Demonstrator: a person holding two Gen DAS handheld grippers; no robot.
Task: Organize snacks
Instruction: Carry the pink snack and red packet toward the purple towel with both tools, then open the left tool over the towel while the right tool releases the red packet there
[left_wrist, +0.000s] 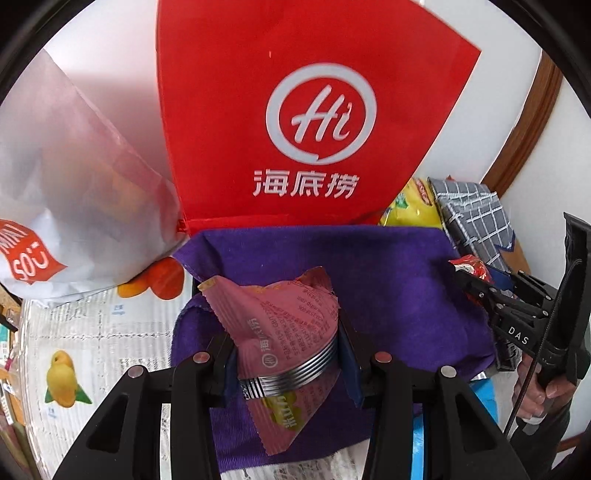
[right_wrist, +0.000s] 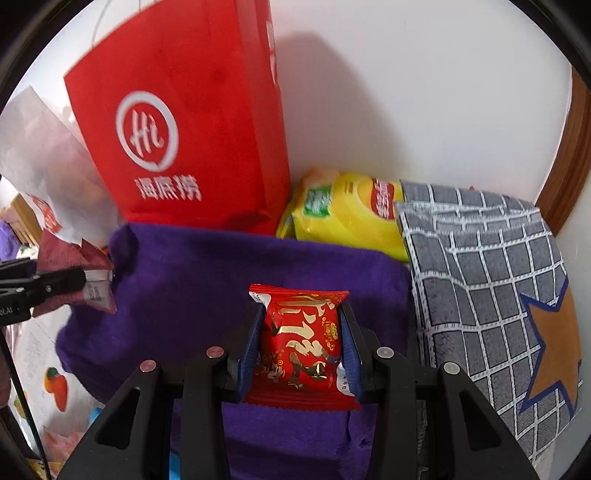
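My left gripper (left_wrist: 286, 354) is shut on a pink snack packet (left_wrist: 280, 332) with silver stripes, held over a purple cloth (left_wrist: 388, 280). The right gripper (right_wrist: 301, 347) is shut on a small red snack packet (right_wrist: 301, 343) with gold lettering, over the same purple cloth (right_wrist: 203, 295). In the left wrist view the right gripper (left_wrist: 469, 280) shows at the right edge with the red packet (left_wrist: 471, 267) in its tips. In the right wrist view the left gripper (right_wrist: 88, 282) enters from the left with the pink packet (right_wrist: 74, 273).
A red bag (left_wrist: 314, 122) with a white logo stands behind the cloth against the wall. Left of it lies a white plastic bag (left_wrist: 74, 177). A yellow chip bag (right_wrist: 347, 214) and a grey checked fabric bag (right_wrist: 487, 288) with an orange star sit at the right.
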